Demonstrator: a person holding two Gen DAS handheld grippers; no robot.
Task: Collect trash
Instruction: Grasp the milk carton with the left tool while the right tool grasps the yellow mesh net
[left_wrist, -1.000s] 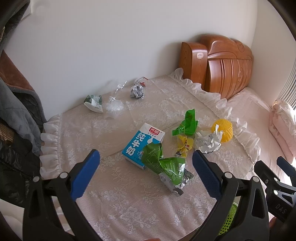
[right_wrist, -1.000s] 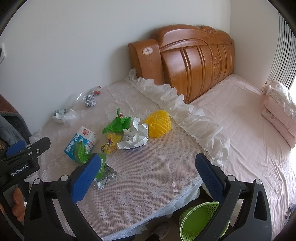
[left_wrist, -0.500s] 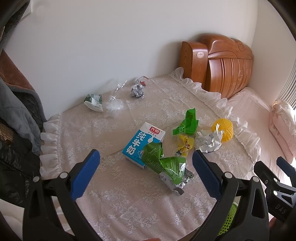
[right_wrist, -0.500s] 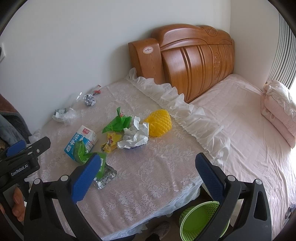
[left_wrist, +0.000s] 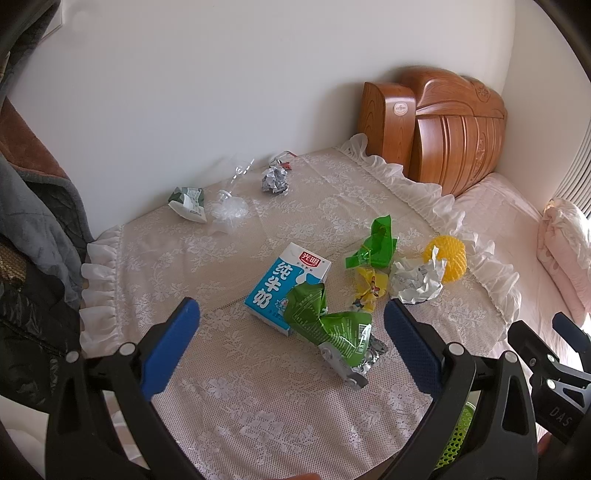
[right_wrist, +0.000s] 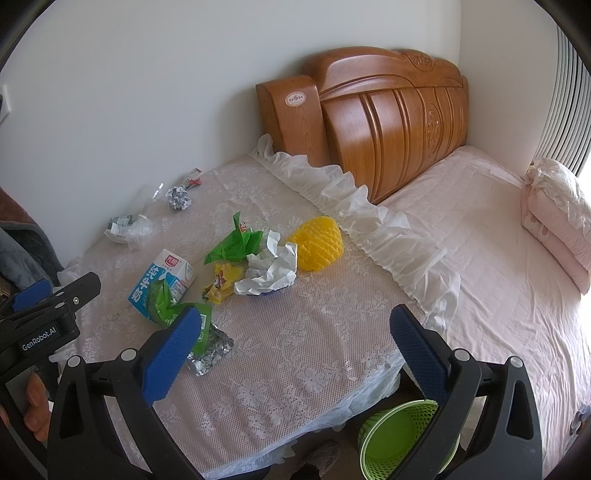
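Left claw: wide open, empty, above the green wrapper to frame it.
Right claw: wide open, empty.
Green bin: beside the table, ready for drops.

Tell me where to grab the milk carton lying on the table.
Pinch the milk carton across its two long sides near the red-labelled far end, coming down from above. It lies flat, and a green wrapper covers its near end.
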